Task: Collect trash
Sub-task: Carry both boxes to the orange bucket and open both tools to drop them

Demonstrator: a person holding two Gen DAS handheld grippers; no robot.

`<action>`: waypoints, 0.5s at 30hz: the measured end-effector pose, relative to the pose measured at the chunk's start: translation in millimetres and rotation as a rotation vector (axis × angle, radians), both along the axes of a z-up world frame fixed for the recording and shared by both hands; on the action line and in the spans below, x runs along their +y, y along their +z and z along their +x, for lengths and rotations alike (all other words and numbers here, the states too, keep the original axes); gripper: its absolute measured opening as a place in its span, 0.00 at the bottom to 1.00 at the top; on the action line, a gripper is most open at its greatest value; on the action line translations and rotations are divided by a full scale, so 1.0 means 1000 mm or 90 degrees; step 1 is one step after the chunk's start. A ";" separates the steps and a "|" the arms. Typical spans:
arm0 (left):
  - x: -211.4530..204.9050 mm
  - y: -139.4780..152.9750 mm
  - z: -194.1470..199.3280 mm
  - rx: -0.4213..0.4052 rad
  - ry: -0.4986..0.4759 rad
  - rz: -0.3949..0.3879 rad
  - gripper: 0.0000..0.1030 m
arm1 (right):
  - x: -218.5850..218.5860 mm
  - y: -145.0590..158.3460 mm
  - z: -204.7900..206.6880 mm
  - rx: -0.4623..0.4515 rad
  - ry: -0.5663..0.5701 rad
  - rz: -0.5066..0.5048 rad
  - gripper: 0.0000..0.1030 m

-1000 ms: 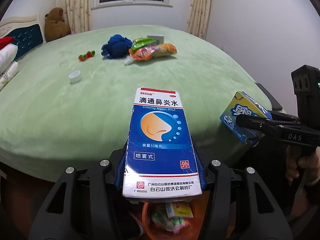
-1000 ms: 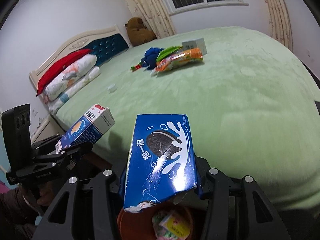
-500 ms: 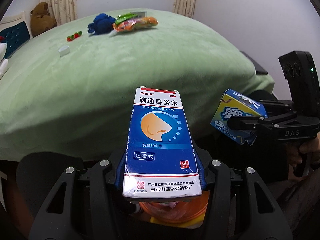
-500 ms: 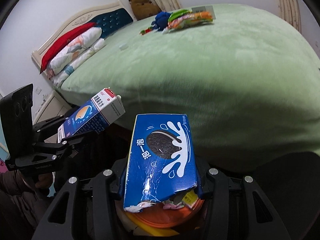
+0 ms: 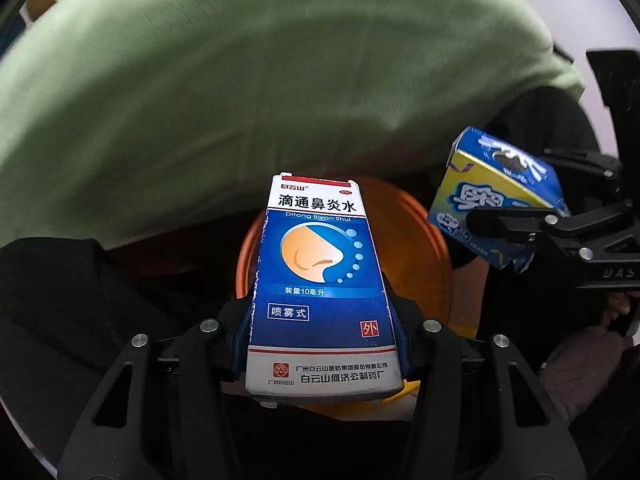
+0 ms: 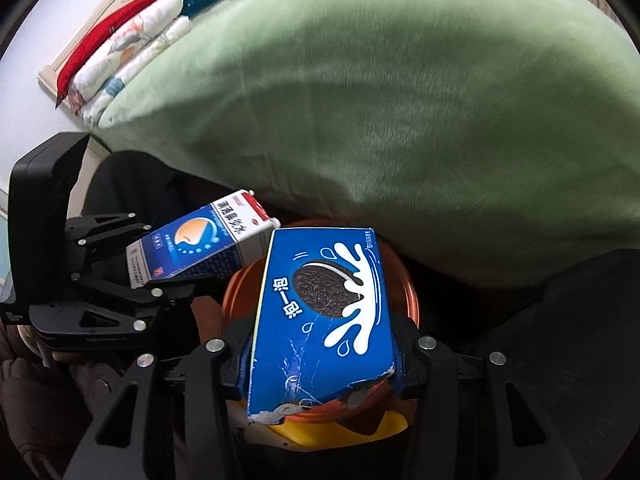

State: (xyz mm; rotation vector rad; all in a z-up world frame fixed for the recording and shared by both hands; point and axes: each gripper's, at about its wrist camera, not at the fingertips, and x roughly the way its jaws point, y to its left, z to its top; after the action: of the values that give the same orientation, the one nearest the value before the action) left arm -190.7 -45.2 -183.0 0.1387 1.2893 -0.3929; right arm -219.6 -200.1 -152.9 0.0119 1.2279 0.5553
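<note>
My left gripper [image 5: 320,344] is shut on a blue and white nasal spray box [image 5: 320,280] and points steeply down over an orange bin [image 5: 416,248]. From the right wrist view the same spray box [image 6: 200,244] juts over the bin's left rim. My right gripper [image 6: 320,360] is shut on a torn blue cookie box [image 6: 324,312], held above the orange bin [image 6: 404,280]. In the left wrist view this cookie box [image 5: 500,200] hangs at the bin's right edge, clamped by the right gripper [image 5: 520,224].
A green bedspread [image 5: 240,80] fills the upper half of both views, its edge overhanging just behind the bin. Red and patterned pillows [image 6: 116,60] lie by the headboard. Something yellow [image 6: 340,428] shows at the bin's near side. Dark clothing [image 5: 72,300] flanks the bin.
Both grippers have sunk and tipped downward, each still clamping its box. The bed's top and its scattered items have slid out of view, and the orange bin now lies right under both boxes.
</note>
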 end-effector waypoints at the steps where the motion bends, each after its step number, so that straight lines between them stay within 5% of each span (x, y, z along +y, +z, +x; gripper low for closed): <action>1: -0.003 -0.007 0.002 0.015 -0.006 0.010 0.50 | 0.000 -0.003 0.002 0.006 0.003 -0.003 0.47; 15: -0.013 -0.045 0.025 0.107 -0.022 0.054 0.50 | 0.012 -0.050 0.015 0.107 0.043 -0.061 0.49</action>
State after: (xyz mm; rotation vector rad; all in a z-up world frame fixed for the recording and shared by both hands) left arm -165.9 -57.7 -228.2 0.2035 1.4721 -0.3851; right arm -204.4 -188.6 -203.2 -0.0649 1.4214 0.5629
